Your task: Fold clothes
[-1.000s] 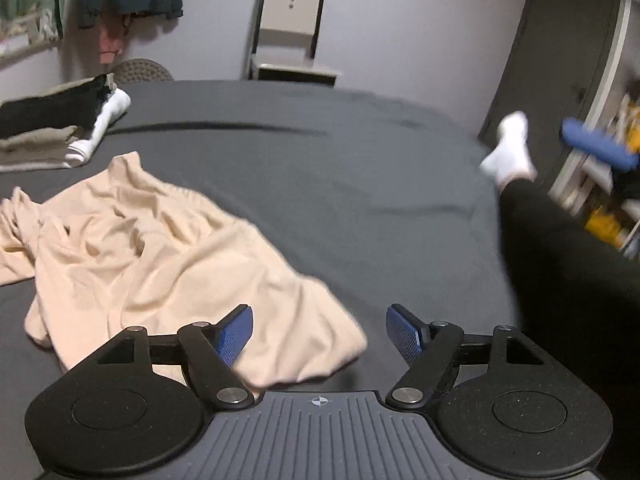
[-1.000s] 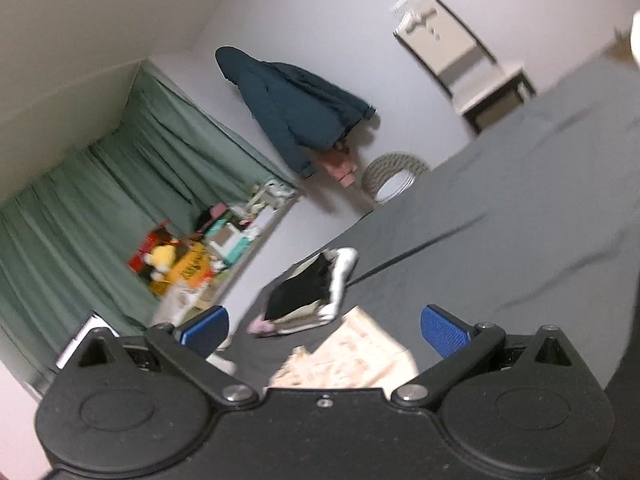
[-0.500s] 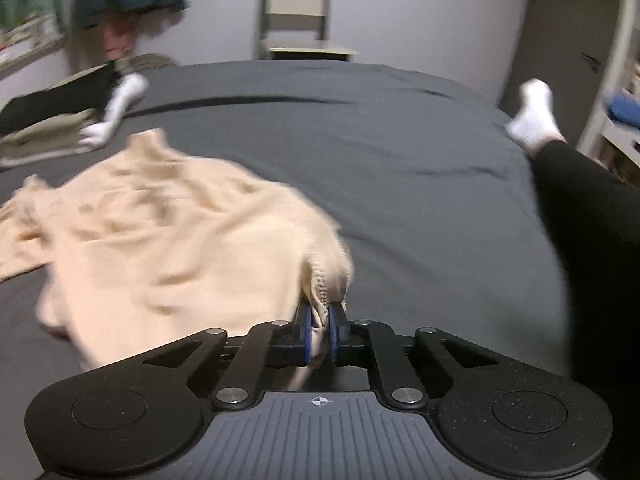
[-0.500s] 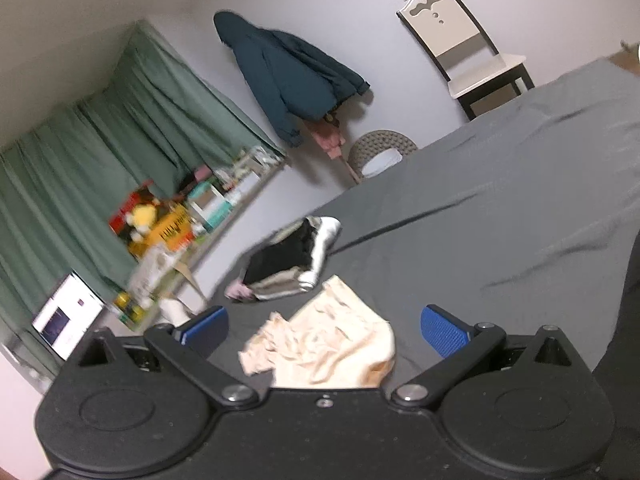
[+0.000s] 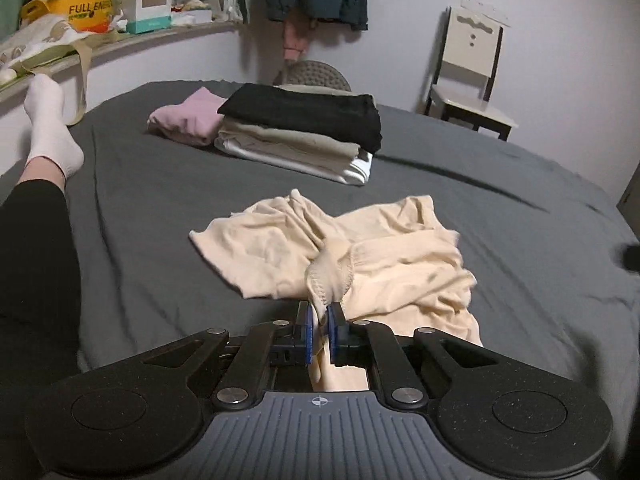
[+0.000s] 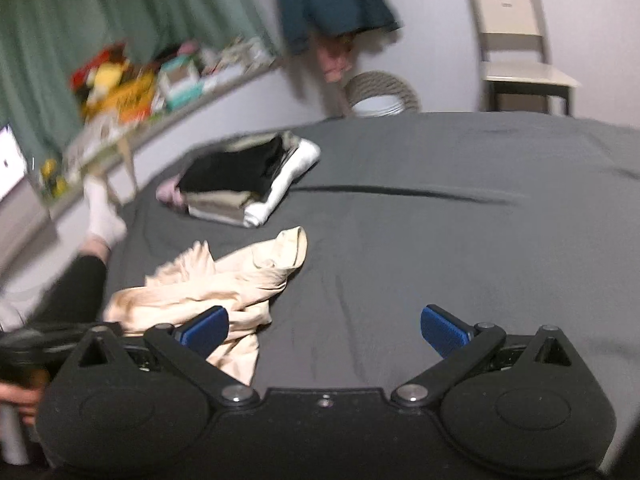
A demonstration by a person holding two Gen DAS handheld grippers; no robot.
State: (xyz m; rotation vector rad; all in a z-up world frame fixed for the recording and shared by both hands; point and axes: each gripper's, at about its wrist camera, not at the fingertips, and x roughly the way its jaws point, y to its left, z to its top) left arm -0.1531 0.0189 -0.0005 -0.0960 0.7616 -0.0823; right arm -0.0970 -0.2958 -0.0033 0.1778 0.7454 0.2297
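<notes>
1. Left gripper (image 5: 319,322) pinches a hem of the cream garment (image 5: 360,248), crumpled mid-bed, near side.
2. Right gripper (image 6: 324,330) is spread, empty.
3. The garment lies to its left; reach left for the next grab.

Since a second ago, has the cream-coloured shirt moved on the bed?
Yes. The cream shirt, now pinched in the left gripper, has been dragged away from the folded stack; it is more bunched.
</notes>
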